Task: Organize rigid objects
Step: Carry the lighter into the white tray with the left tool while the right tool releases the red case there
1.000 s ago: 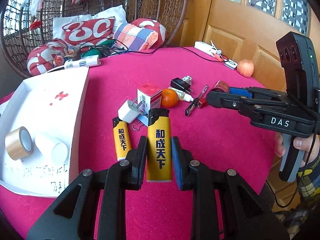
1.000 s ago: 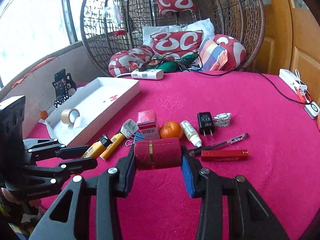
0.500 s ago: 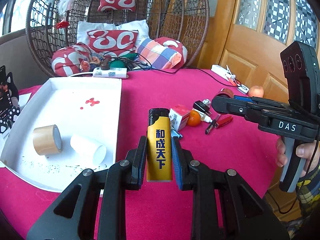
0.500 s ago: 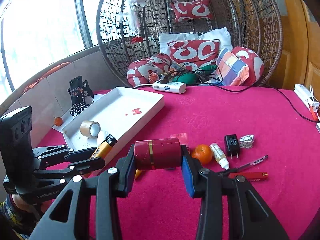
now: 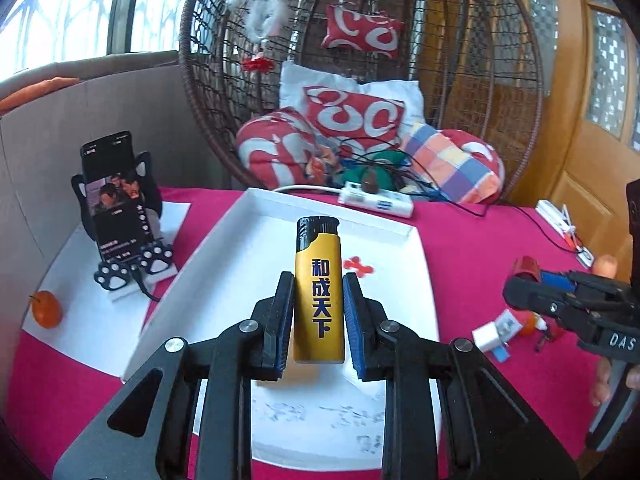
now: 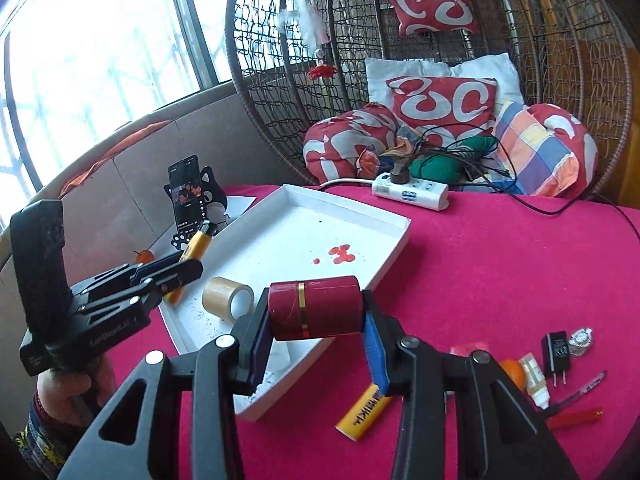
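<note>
Both wrist views look forward along their tongs, close over the white tray they share

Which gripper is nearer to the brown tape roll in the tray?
Right. The right gripper, shut on the red cylinder, hangs just beside the brown tape roll. The left gripper, holding the yellow lighter, sits farther left.
</note>
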Tool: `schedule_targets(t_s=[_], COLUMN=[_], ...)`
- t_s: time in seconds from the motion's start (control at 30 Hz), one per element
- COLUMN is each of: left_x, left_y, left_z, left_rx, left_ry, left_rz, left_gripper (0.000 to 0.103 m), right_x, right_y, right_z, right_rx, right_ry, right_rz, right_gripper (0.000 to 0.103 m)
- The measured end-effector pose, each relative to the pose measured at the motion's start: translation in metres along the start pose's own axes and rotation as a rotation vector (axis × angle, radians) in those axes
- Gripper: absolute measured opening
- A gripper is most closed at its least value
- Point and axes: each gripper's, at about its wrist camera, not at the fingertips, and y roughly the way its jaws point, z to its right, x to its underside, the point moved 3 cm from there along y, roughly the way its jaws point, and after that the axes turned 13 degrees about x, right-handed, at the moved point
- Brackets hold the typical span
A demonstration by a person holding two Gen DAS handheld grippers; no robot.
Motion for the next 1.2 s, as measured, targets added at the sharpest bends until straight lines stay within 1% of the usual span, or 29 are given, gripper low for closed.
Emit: schedule_targets(t_s=[0.13,0.3,0.53,0.7,0.73,0.77,0.8,0.83,0.87,0.9,0.93,1.0,1.07,1.2], left_x=[-0.003,0.0,0.002,0.004,0.005,0.005,0.005,0.004,0.003,0.002,0.002,0.003,0.008,0.019], left_y=[0.019,0.036,0.051,0.056,0.056,0.056,0.054,0.053,0.05,0.047,0.044,0.035,0.021,-0.004], left_z=[-0.023,-0.03,-0.042,-0.047,-0.049,-0.049,-0.049,-0.049,-0.049,-0.049,-0.049,-0.048,-0.043,-0.026], left_rx=[-0.037,-0.063,-0.087,-0.078,-0.075,-0.076,-0.075,-0.078,-0.085,-0.097,-0.117,-0.16,-0.142,-0.113], left_ry=[-0.027,-0.026,-0.054,-0.086,-0.096,-0.102,-0.105,-0.109,-0.113,-0.116,-0.119,-0.139,-0.173,-0.198], left_rz=[-0.016,-0.036,-0.056,-0.077,-0.077,-0.077,-0.072,-0.065,-0.055,-0.041,-0.025,-0.001,0.044,0.113], left_gripper=[0.024,0.024,0.024,0.024,0.024,0.025,0.037,0.05,0.082,0.099,0.103,0.103,0.103,0.103], right_x=[-0.001,0.006,0.005,0.005,0.005,0.006,0.006,0.007,0.007,0.007,0.008,0.009,0.012,0.024], right_y=[0.039,0.073,0.089,0.092,0.091,0.09,0.089,0.086,0.083,0.079,0.075,0.066,0.052,0.018], right_z=[-0.022,-0.043,-0.057,-0.061,-0.061,-0.061,-0.062,-0.062,-0.062,-0.063,-0.064,-0.065,-0.062,-0.049], right_rx=[-0.006,0.025,0.048,0.059,0.065,0.07,0.071,0.075,0.08,0.085,0.091,0.107,0.132,0.128], right_ry=[-0.006,-0.034,-0.066,-0.072,-0.071,-0.074,-0.082,-0.088,-0.095,-0.105,-0.117,-0.129,-0.132,-0.102], right_rz=[-0.066,-0.102,-0.101,-0.085,-0.08,-0.068,-0.058,-0.041,-0.019,0.001,0.016,0.049,0.086,0.161], right_gripper=[0.04,0.041,0.041,0.042,0.045,0.064,0.091,0.098,0.103,0.103,0.103,0.103,0.103,0.103])
